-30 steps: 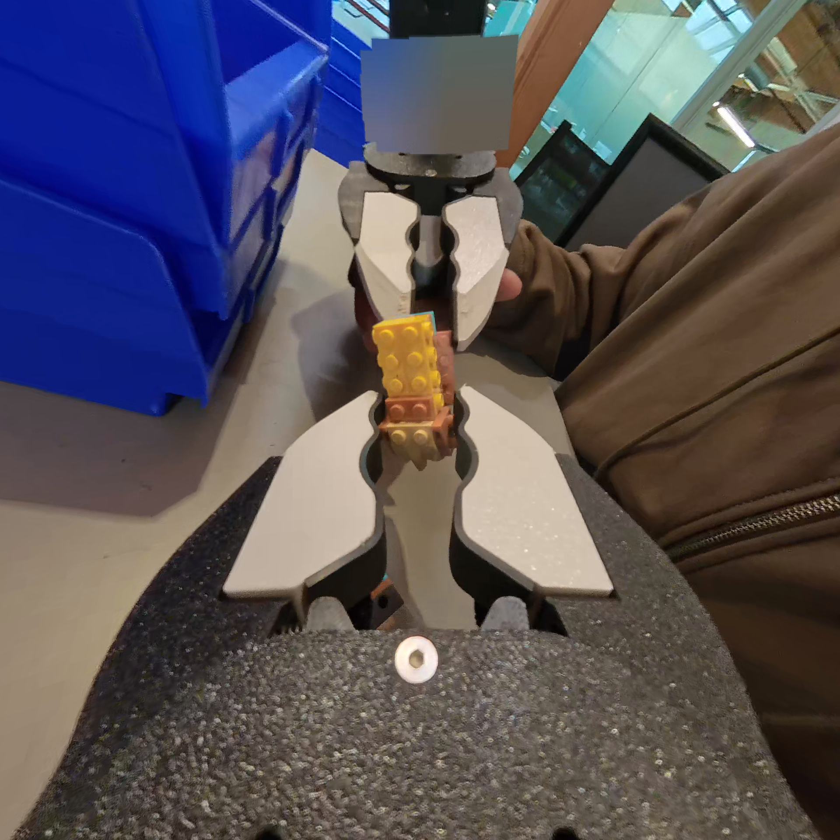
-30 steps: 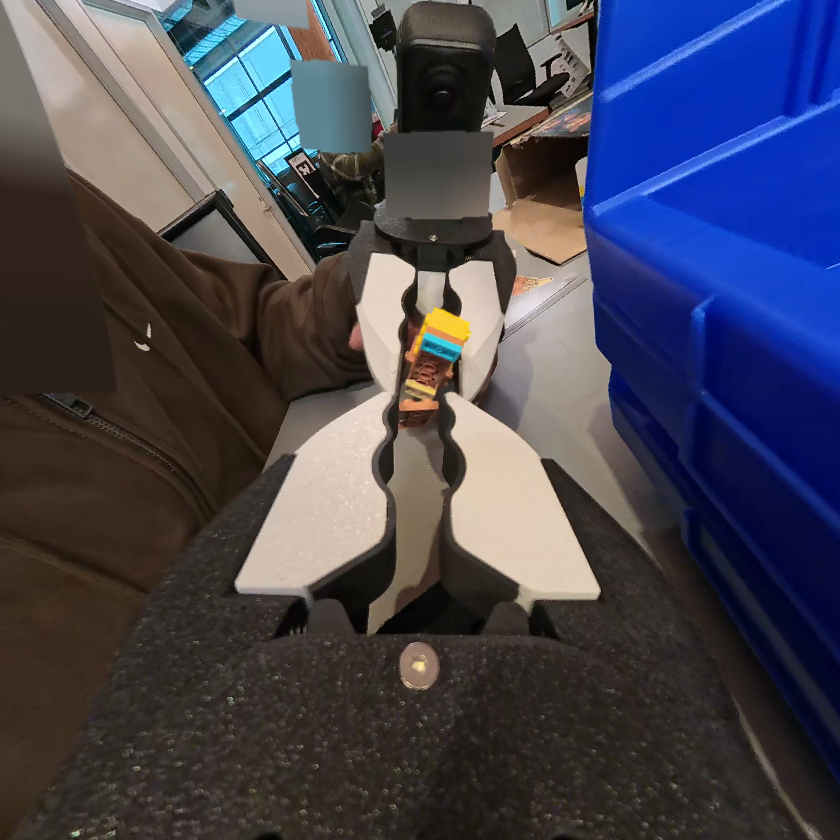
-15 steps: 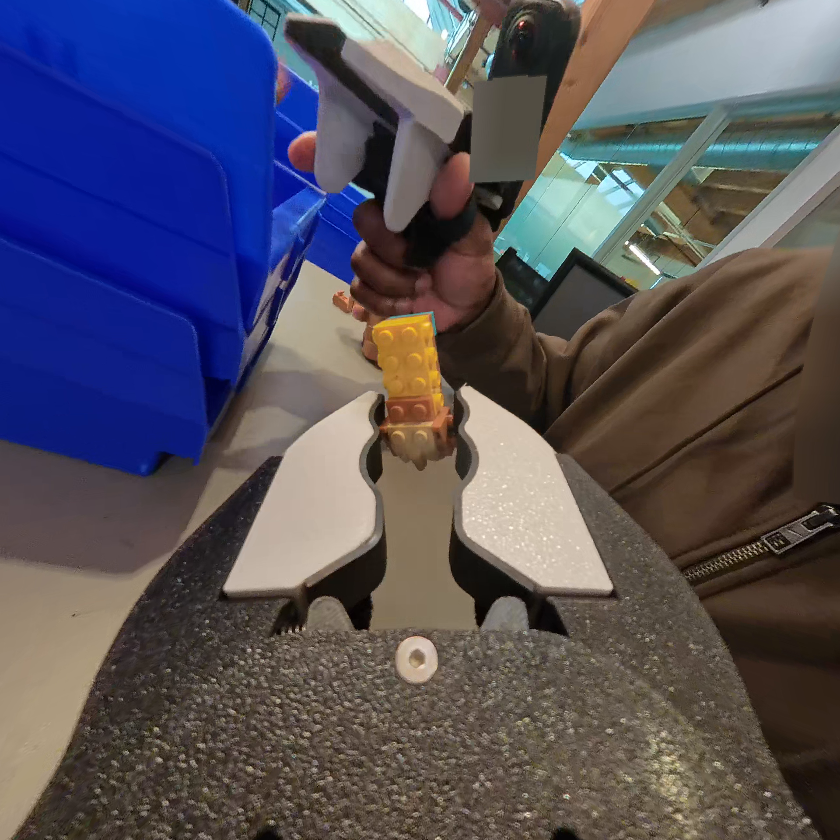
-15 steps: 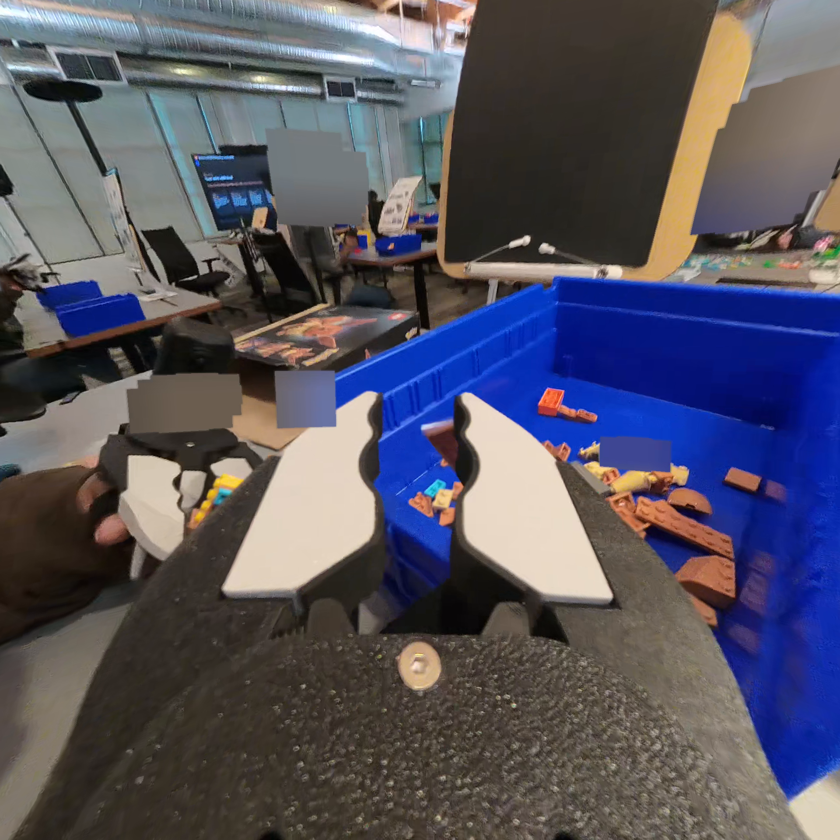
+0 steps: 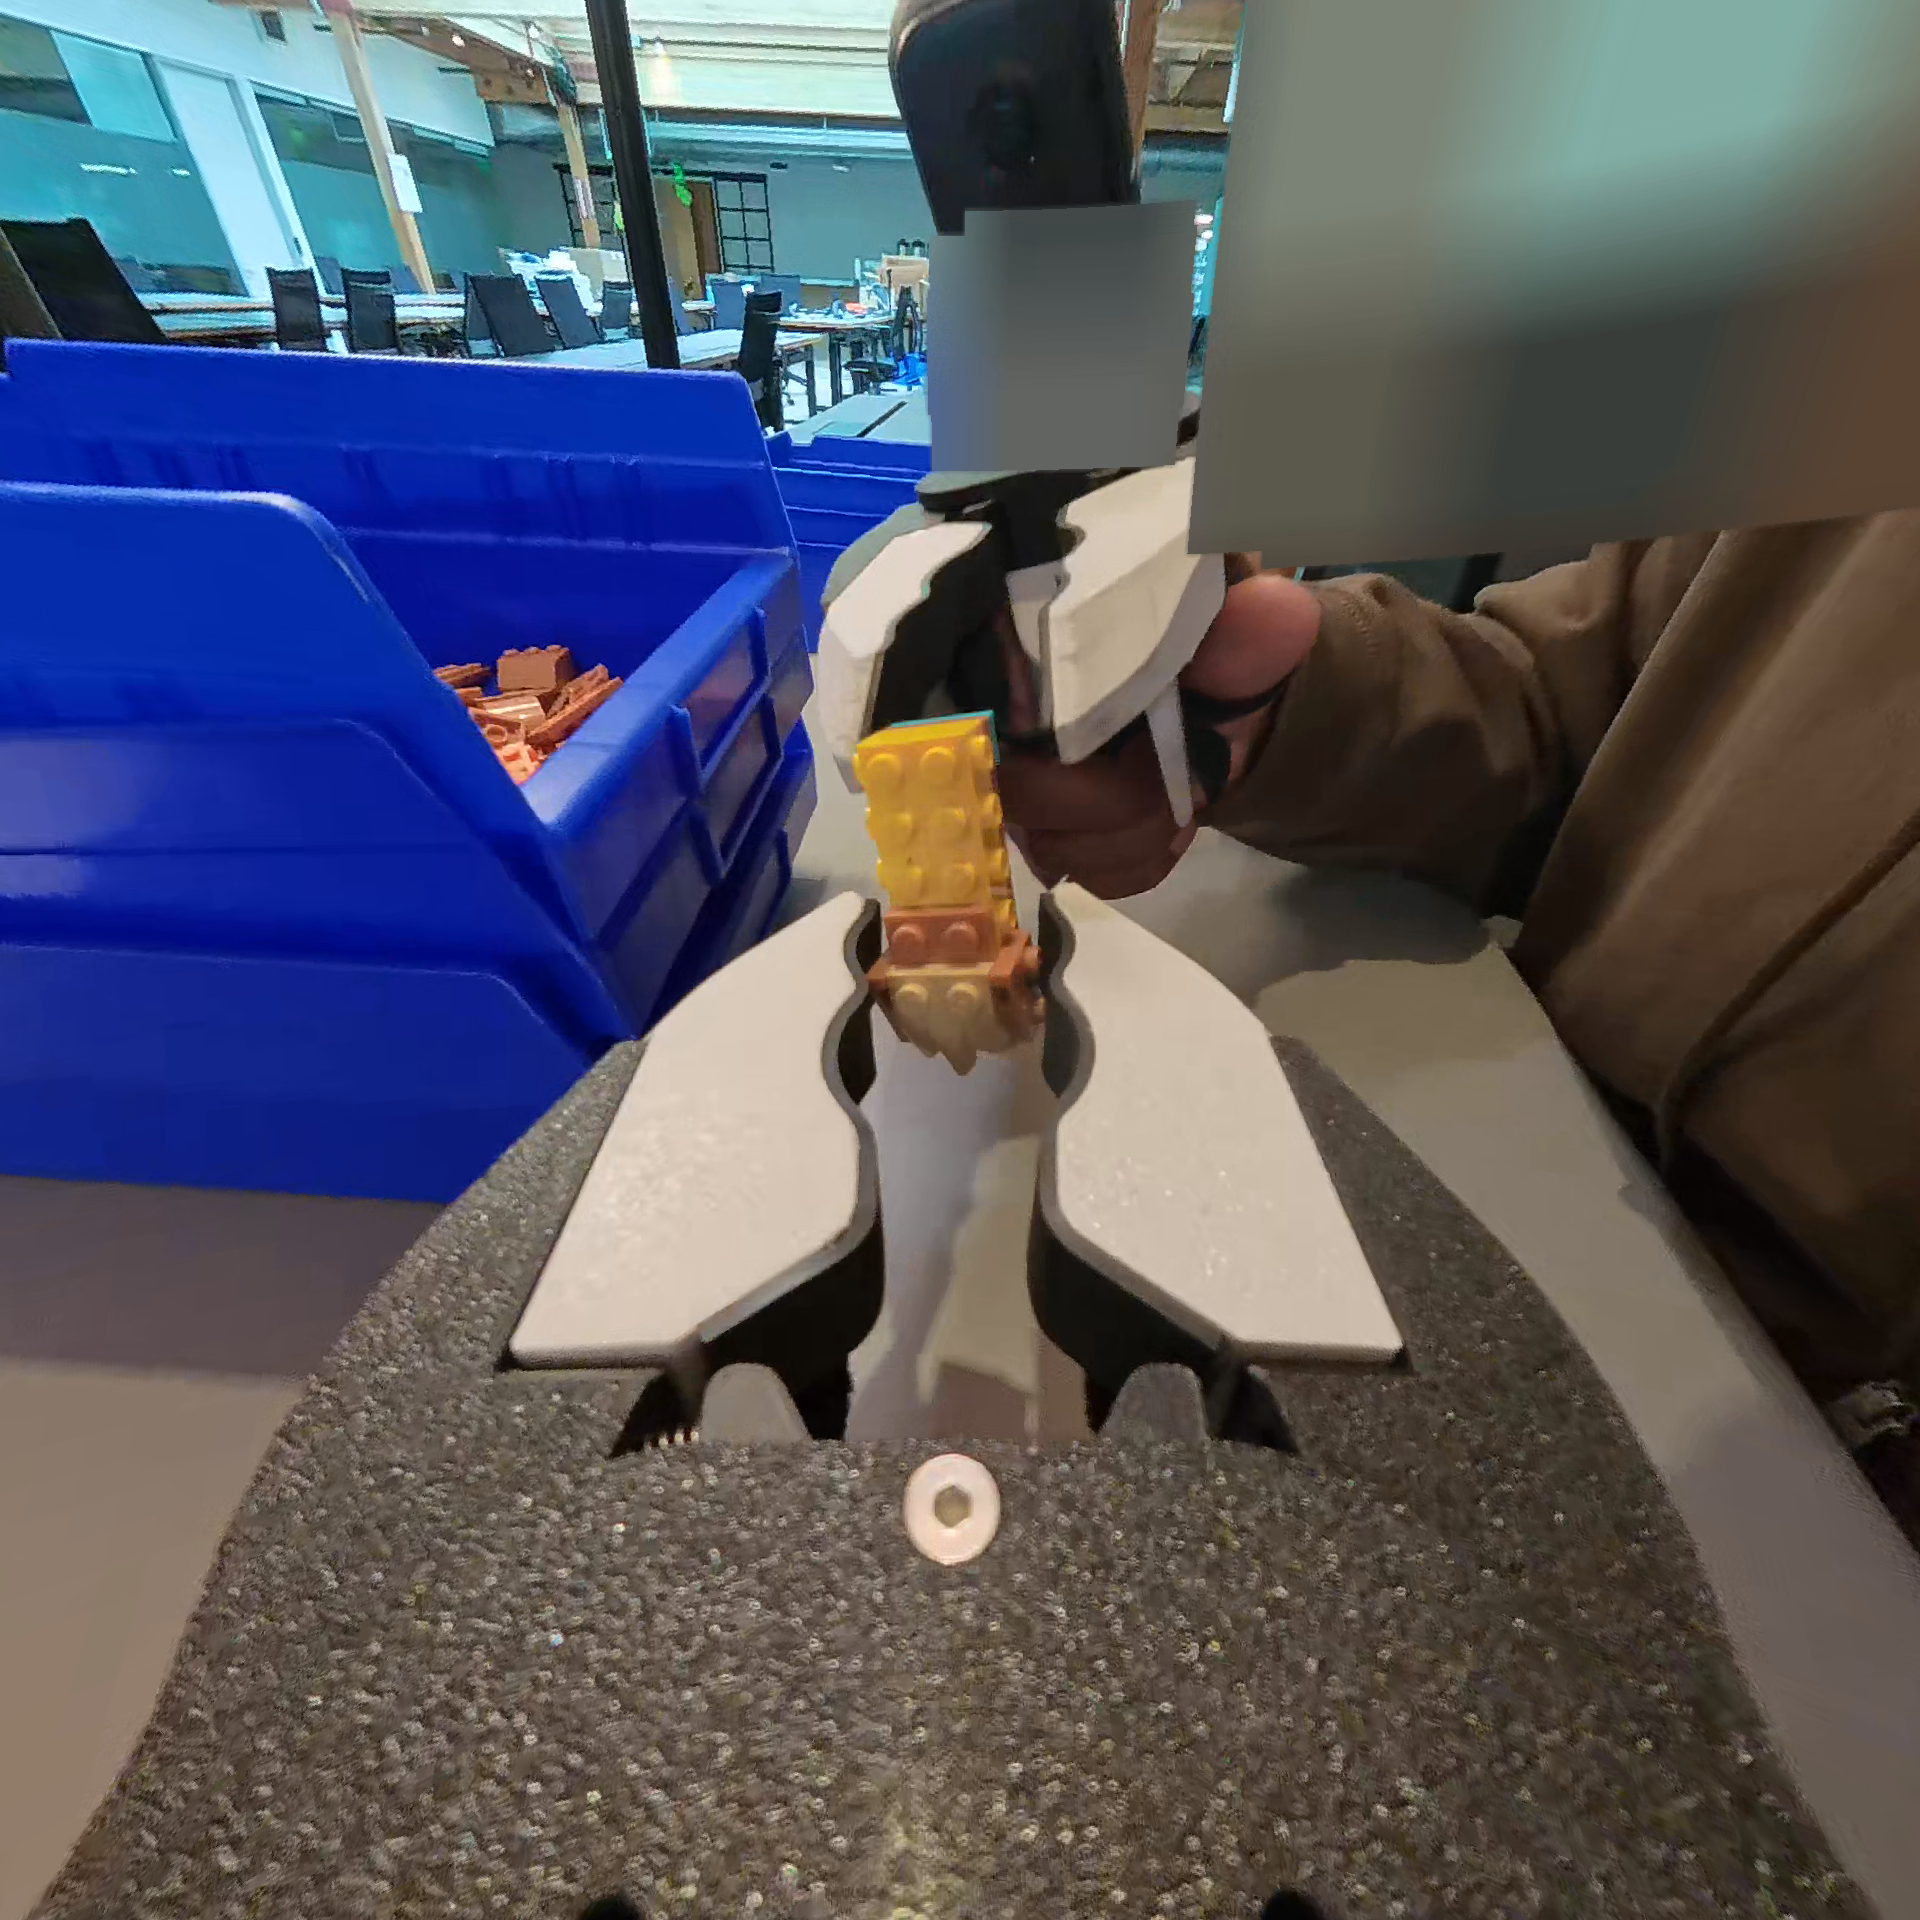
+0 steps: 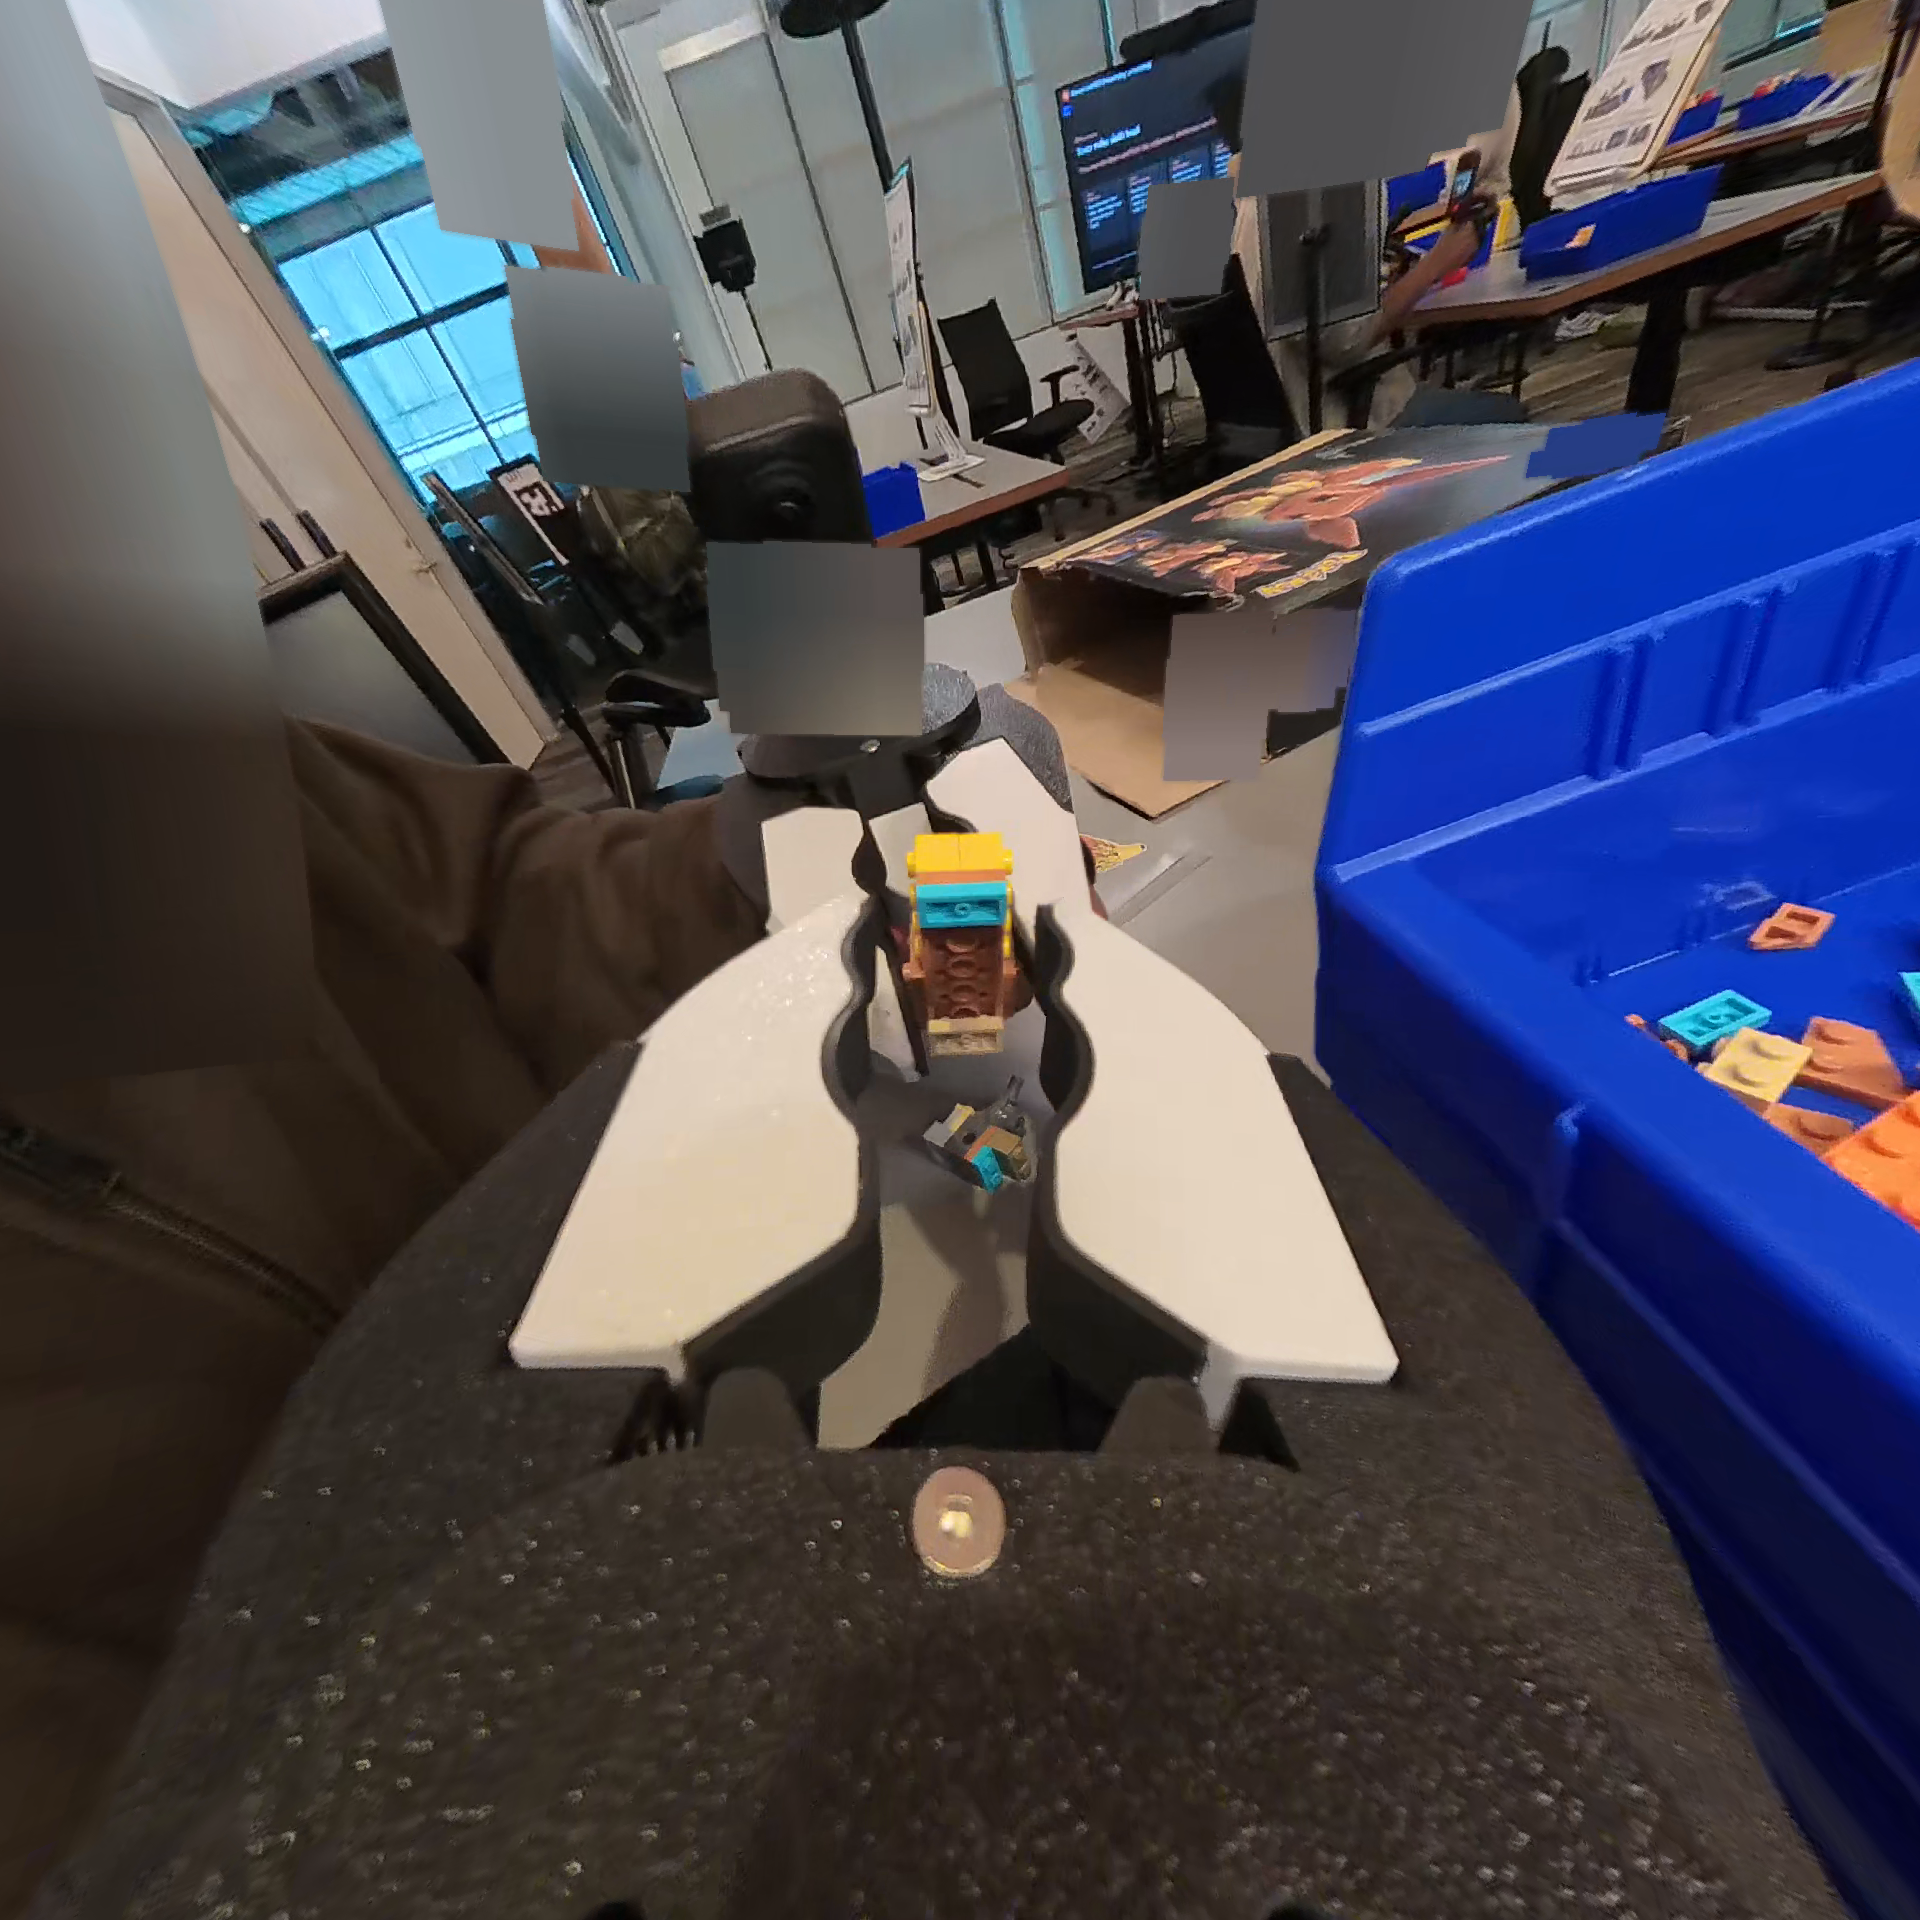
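Observation:
My left gripper (image 5: 951,914) is shut on the lower end of a small brick assembly (image 5: 935,821). It has yellow bricks on top, a brown plate and a tan piece below. My right gripper (image 6: 951,925) faces it, open. Its tips flank the near end of the same assembly (image 6: 961,956), with a gap on each side. From this side the assembly shows yellow, teal and dark brown. A small grey, teal and tan piece (image 6: 982,1143) shows lower in the gap between my right fingers. The right gripper also shows in the left wrist view (image 5: 961,727), held by a hand.
Stacked blue bins (image 5: 644,790) stand left of the left gripper, one with several brown bricks (image 5: 530,696). A blue bin (image 6: 1558,727) with loose bricks (image 6: 1766,1060) is on my right gripper's right. A cardboard box (image 6: 1195,582) lies beyond. A brown sleeve (image 5: 1455,707) rests on the grey table (image 5: 1351,1039). The tips of both grippers are at nearly the same place.
My right gripper let go of the assembly, swung over the blue bin, then came back to face the left gripper. The left gripper kept its hold and now looks higher, over the bins.

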A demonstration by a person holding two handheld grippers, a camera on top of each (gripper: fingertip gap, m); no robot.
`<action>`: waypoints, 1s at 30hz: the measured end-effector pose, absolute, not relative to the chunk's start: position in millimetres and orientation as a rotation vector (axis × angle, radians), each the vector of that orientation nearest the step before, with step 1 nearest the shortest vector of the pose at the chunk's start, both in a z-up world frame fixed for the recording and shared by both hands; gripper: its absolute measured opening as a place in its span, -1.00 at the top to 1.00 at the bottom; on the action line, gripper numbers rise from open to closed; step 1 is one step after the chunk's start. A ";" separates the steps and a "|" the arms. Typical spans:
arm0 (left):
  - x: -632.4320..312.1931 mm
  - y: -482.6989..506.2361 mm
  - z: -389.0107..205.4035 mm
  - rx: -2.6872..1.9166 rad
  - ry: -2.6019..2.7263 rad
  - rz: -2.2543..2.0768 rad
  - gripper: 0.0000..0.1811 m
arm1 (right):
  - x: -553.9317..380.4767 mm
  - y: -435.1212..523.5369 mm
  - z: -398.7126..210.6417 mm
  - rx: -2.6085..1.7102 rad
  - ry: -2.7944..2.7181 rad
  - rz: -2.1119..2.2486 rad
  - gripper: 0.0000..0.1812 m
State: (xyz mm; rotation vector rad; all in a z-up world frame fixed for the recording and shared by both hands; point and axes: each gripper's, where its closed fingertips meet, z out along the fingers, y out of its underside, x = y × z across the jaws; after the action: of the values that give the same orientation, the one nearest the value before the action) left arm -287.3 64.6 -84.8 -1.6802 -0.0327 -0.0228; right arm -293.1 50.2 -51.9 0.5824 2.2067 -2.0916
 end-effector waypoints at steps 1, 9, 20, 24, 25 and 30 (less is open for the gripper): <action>-287.7 65.0 -85.9 -1.688 -0.026 0.000 0.68 | -291.9 48.7 -53.2 0.575 2.219 -2.085 0.68; -279.0 65.5 -90.0 -1.715 0.041 -0.015 0.68 | -286.8 45.5 -58.0 0.512 2.294 -2.074 0.81; -254.5 58.9 -82.0 -1.625 0.031 -0.439 0.69 | -269.8 45.5 -58.1 0.299 2.251 -2.073 0.82; -262.3 53.5 -65.5 -1.531 -0.012 -0.439 0.69 | -285.4 55.4 -49.8 0.374 2.312 -2.166 0.82; -264.6 52.5 -63.8 -1.527 -0.018 -0.420 0.69 | -291.6 59.9 -43.2 0.400 2.331 -2.221 0.82; -272.7 55.7 -65.1 -1.534 -0.079 -0.376 0.69 | -373.1 117.4 -1.2 1.095 2.521 -2.492 0.81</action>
State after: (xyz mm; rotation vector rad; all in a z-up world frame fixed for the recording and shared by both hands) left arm -272.7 55.7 -65.1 -1.5335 -0.0789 -0.3757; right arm -373.1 117.4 -1.2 1.0949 2.5211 -2.4916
